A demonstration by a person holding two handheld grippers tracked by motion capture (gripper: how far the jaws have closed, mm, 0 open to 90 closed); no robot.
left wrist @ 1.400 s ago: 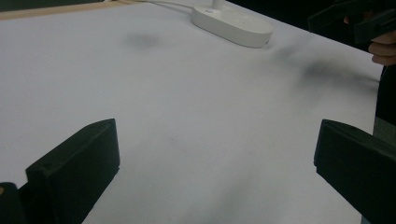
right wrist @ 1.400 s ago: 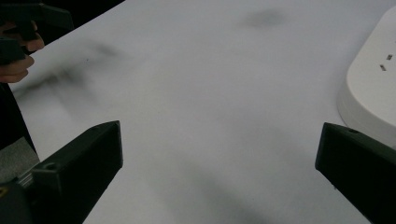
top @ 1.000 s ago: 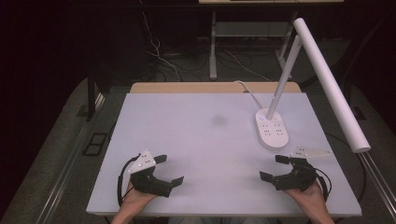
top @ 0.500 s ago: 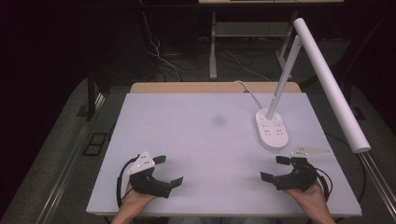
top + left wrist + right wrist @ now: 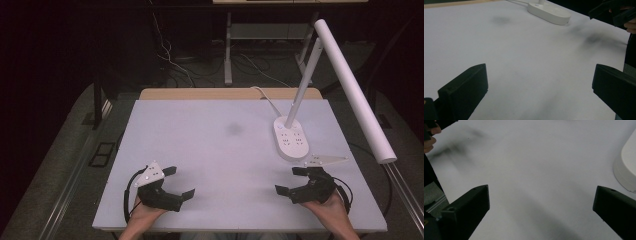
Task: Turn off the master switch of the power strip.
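left claw: jaws spread, holding nothing, low over the bench near its front edge, well left of the lamp base | right claw: jaws spread, holding nothing, just in front of the lamp base | both claws well apart

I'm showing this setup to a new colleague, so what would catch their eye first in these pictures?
Probably the tall white desk lamp with its long tube head, leaning over the right edge of the pale white table from an oval base near the right side. Next come the two black handheld tools near the front edge: the left tool and the right tool, both with jaws spread wide over bare tabletop.
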